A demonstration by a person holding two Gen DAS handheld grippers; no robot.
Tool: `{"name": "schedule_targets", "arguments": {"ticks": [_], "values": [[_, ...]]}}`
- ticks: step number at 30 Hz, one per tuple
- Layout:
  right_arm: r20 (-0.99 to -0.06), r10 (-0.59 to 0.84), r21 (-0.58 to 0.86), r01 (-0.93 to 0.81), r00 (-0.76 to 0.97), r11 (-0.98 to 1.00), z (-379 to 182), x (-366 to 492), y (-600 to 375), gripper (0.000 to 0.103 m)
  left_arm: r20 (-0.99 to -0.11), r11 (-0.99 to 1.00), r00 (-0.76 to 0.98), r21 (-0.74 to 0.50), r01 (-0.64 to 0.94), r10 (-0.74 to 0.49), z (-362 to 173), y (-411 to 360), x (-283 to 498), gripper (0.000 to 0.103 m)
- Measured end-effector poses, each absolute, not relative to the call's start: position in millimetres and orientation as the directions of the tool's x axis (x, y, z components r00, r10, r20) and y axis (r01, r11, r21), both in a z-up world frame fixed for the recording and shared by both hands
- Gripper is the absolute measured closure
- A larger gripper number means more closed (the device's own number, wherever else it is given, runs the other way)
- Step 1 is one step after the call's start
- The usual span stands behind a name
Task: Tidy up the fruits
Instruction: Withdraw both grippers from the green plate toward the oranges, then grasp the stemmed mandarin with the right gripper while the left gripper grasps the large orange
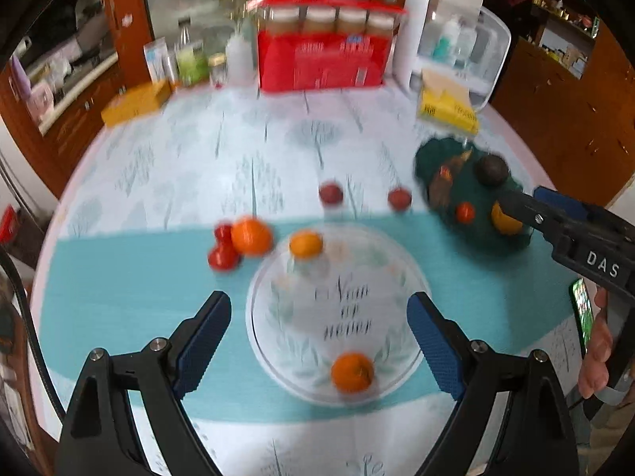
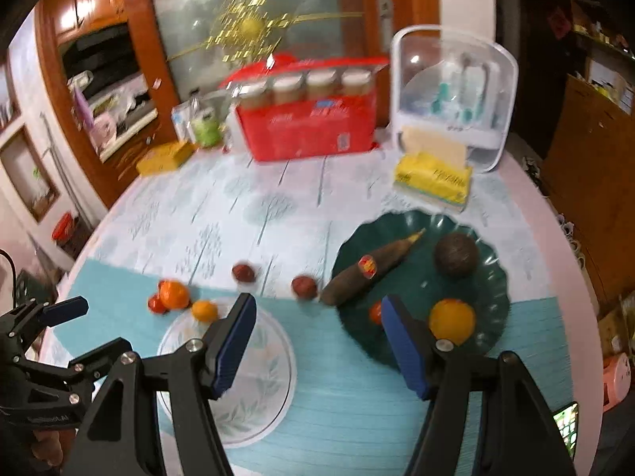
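Note:
My left gripper (image 1: 319,313) is open and empty above a clear glass plate (image 1: 278,277) with an orange (image 1: 352,372) near its front rim and a small orange (image 1: 305,244) at its far rim. My right gripper (image 2: 317,317) is open and empty between the glass plate (image 2: 270,361) and a dark green plate (image 2: 492,277). The green plate holds a brown sweet potato (image 2: 365,271), a dark avocado (image 2: 455,254), an orange (image 2: 452,321) and a small tomato (image 2: 375,312). An orange (image 1: 251,235), red tomatoes (image 1: 223,256) and two dark red fruits (image 1: 330,193) (image 1: 399,198) lie on the table.
At the back stand a red box with jars (image 1: 321,59), a white and clear container (image 1: 452,39), a yellow tissue pack (image 1: 448,109), a yellow box (image 1: 135,103) and bottles (image 1: 190,61). A phone (image 1: 582,311) lies at the right edge.

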State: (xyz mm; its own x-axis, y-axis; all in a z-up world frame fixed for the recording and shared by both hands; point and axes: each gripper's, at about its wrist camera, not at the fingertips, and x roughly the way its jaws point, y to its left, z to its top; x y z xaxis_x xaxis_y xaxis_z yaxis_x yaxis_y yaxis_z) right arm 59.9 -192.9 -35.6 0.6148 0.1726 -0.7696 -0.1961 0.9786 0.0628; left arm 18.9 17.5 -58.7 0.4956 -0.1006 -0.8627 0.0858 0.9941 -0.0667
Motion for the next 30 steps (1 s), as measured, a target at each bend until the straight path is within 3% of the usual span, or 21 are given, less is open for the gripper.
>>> {"name": "schedule_targets", "arguments": {"ticks": [12, 24, 30], "values": [[-0.865, 0.346, 0.171, -0.433, 0.365, 0.885, -121.6, 14.1, -123.3, 0.037, -0.897, 0.999, 0.443, -0.031, -0.036, -0.012, -107.6, 57.2, 17.6, 0.014], [-0.9, 0.353, 0.166, -0.546, 0.256, 0.821, -162.7, 6.0, -74.1, 0.037, -0.89, 0.998, 0.456, -0.031, -0.057, -0.001, -113.6, 68.5, 52.5, 0.014], [-0.903, 0.345, 0.155, -0.555, 0.257, 0.818, -171.6, 6.6, -71.6, 0.052, -0.881, 0.999, 0.473, 0.003, -0.042, 0.023, -116.3, 68.7, 83.9, 0.014]]}}
